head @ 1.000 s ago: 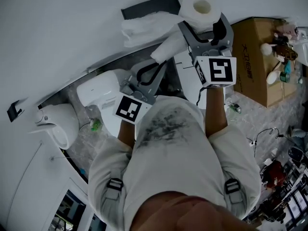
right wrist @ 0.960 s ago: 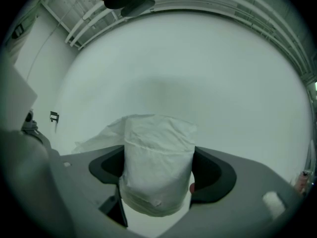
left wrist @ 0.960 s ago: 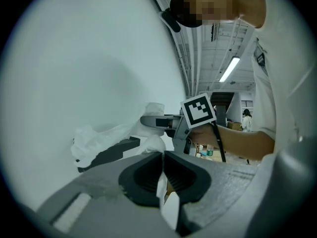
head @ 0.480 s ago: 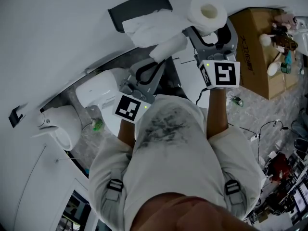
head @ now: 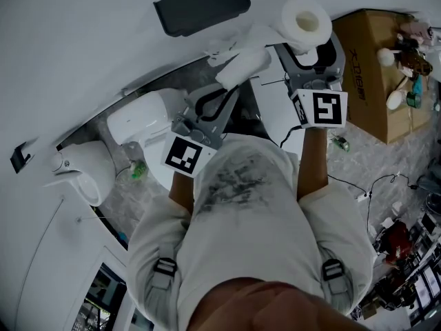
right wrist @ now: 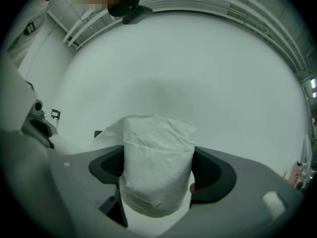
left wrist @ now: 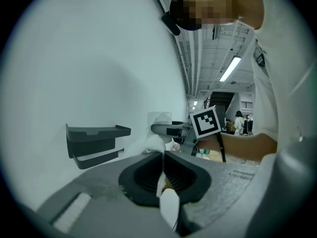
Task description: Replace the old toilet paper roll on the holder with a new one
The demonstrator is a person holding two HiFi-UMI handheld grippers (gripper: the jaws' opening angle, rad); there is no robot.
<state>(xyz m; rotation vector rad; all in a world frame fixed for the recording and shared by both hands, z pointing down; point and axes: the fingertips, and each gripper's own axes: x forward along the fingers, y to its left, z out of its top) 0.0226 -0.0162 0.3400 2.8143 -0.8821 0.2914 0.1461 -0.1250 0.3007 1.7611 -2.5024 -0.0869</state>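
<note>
The dark grey holder (head: 200,5) hangs bare on the white wall; it also shows in the left gripper view (left wrist: 96,143). My left gripper (head: 234,78) is shut on the old roll (head: 242,66), a slim roll with loose paper trailing off it. In its own view the left gripper (left wrist: 162,170) pinches a strip of paper (left wrist: 168,207) and a brown core. My right gripper (head: 308,38) is shut on the full new roll (head: 306,21), held upright right of the holder. The new roll (right wrist: 156,167) fills the wide jaws of the right gripper (right wrist: 157,177).
A white toilet (head: 148,119) stands below the holder, and another white fixture (head: 79,174) sits to its left. A cardboard box (head: 372,67) with small items on it stands at the right. Cables and clutter lie on the floor at the lower right.
The old roll's loose paper has come off the holder, which now hangs bare and farther from both grippers. The right gripper with the new roll has shifted right.
</note>
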